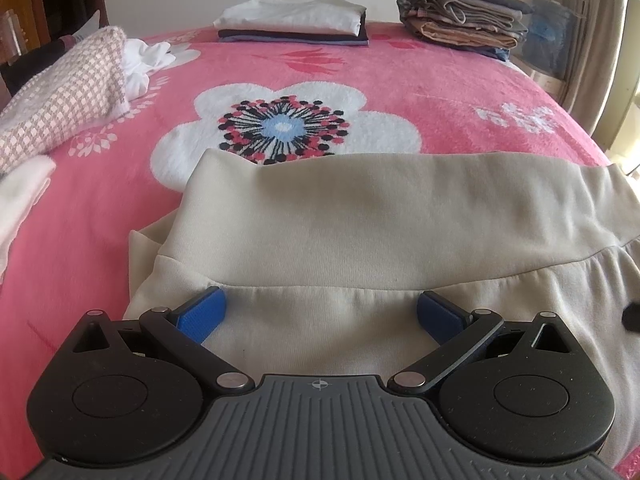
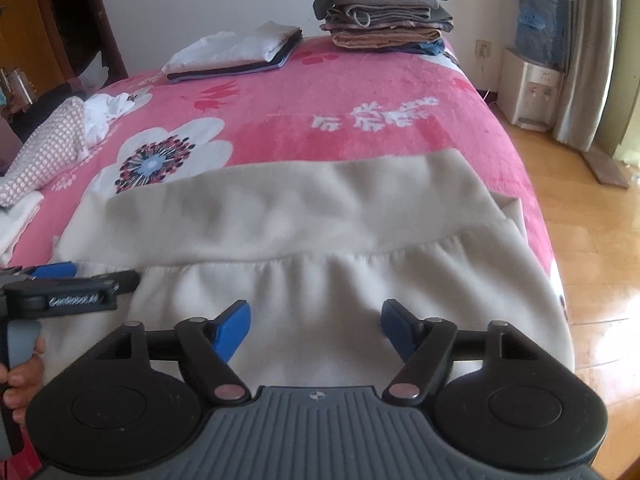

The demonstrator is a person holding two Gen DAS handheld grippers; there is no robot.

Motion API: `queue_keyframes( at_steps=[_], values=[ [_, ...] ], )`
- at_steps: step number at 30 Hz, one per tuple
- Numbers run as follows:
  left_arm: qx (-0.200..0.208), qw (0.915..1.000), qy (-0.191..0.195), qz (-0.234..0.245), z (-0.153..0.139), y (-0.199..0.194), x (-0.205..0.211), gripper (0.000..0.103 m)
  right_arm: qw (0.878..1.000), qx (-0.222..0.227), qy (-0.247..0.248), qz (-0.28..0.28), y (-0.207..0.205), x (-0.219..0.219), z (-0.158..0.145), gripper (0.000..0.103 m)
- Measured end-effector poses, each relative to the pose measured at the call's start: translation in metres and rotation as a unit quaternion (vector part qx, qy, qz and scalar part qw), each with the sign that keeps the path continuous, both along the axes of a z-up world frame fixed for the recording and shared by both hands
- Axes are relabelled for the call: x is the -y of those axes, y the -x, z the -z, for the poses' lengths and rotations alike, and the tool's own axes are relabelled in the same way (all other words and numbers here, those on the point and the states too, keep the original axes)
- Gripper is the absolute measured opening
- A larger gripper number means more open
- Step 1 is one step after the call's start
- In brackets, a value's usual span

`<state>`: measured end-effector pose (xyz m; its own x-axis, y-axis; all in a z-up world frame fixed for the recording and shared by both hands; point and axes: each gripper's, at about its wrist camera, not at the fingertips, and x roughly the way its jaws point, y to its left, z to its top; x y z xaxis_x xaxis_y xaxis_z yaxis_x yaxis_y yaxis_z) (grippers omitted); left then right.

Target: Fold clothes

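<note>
left gripper (image 1: pixel 320 312), right gripper (image 2: pixel 316 330), both spread above cream garment (image 1: pixel 360 220)

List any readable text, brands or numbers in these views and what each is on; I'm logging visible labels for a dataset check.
"GenRobot.AI", a little blurred, on the side of the left gripper, seen in the right wrist view.
Water dispenser by the curtain: small marks near its taps, too small to read.
No text on the beige garment or the pink blanket.

A garment (image 1: pixel 360 232) lies on the bed (image 1: pixel 460 92), two folded stacks (image 1: pixel 296 20) behind it.
</note>
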<state>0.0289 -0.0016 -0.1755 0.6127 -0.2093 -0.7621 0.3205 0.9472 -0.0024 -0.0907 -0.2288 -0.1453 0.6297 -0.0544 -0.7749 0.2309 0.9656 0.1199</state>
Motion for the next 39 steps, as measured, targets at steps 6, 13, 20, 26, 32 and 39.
queue_keyframes(
  at_steps=[6,13,20,26,32,39],
  values=[
    [-0.003,1.0000,0.001,-0.002,-0.001,0.000,-0.001,0.103,1.000,-0.006,0.011,-0.010,-0.001,-0.021,0.005,0.094],
    [-0.007,1.0000,0.004,0.000,-0.003,0.000,-0.005,0.103,0.999,-0.014,0.050,-0.018,-0.007,-0.038,0.021,0.103],
    [0.007,0.9989,0.045,-0.014,-0.030,0.013,-0.043,0.103,0.996,-0.014,0.079,-0.033,-0.008,-0.050,0.039,0.103],
    [0.005,0.9978,0.059,-0.031,-0.045,0.041,-0.090,0.103,0.996,-0.012,0.078,-0.035,-0.006,-0.049,0.039,0.103],
    [-0.011,0.9944,0.073,-0.075,-0.035,0.045,-0.121,0.103,0.996,-0.013,0.076,-0.037,-0.006,-0.048,0.038,0.103],
    [-0.021,0.9925,0.098,-0.070,-0.019,0.017,-0.136,0.102,0.996,-0.017,0.075,-0.042,-0.007,-0.048,0.037,0.103]
  ],
)
